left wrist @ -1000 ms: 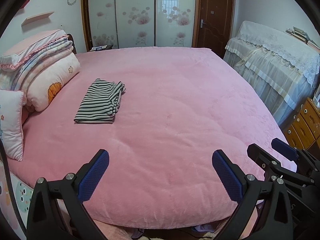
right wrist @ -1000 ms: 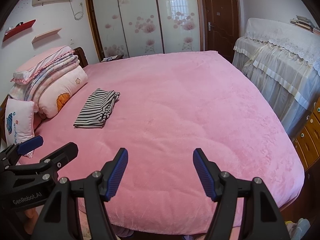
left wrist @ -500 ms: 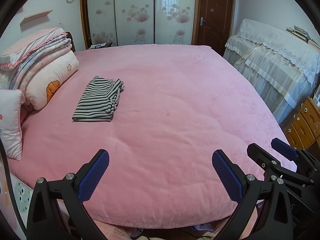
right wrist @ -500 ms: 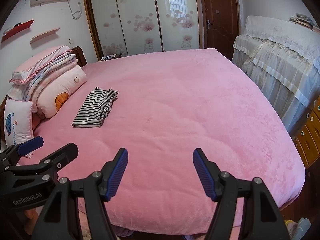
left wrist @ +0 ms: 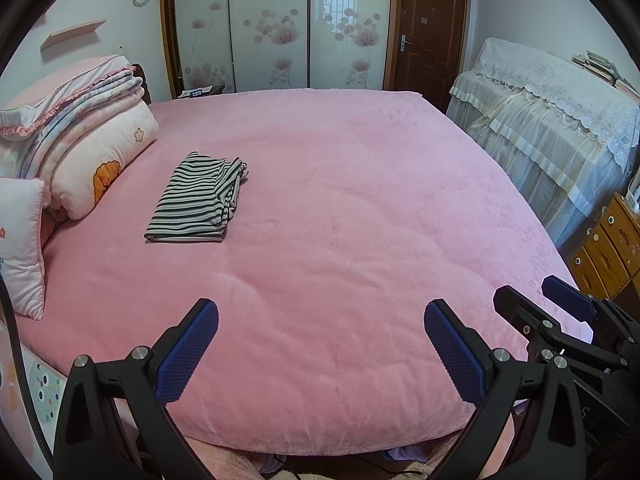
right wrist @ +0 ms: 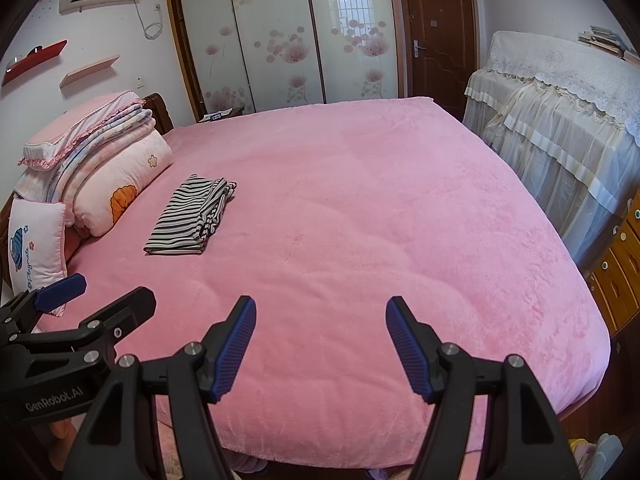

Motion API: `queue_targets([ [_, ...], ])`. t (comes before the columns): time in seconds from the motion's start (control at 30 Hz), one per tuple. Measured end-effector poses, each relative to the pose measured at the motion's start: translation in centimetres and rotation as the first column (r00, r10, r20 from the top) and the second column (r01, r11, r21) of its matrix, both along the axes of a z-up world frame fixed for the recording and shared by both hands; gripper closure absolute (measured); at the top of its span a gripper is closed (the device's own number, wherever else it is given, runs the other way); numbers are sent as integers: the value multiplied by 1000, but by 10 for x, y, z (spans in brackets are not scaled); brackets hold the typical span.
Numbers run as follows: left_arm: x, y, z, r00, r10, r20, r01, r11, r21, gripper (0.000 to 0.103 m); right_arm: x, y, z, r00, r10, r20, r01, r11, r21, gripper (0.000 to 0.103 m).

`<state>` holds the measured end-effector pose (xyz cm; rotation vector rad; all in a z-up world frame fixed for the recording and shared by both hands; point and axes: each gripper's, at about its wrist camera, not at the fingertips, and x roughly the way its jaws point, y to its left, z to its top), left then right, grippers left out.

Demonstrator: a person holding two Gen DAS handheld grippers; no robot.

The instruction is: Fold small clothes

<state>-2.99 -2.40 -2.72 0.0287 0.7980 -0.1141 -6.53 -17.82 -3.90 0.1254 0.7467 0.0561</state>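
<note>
i've got both claws, left gripper [left wrist: 321,344] and right gripper [right wrist: 321,347], spread apart and empty over the pink plush bedspread [left wrist: 360,208]; folded black-and-white striped garment [left wrist: 200,200] sits well ahead.

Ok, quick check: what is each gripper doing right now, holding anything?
Left gripper: open, holding nothing, above the pink bed.
Right gripper: open, holding nothing; the striped garment lies folded, far from both.

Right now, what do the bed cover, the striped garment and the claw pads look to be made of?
Bed cover: plush fleece, matte, with soft nap and quilted dimples. Striped garment: thin knit, probably cotton jersey, folded flat in limp layers. Left claw pads: blue, likely rubber, with a dotted grip texture.
</note>
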Motion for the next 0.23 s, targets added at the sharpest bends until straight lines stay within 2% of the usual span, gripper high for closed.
queue_targets([
  [0.23, -1, 0, -1, 1000, 0, -3, 0, 1000, -2, 1, 1, -1, -1, 1000, 0, 0, 0, 1000, 2, 35],
])
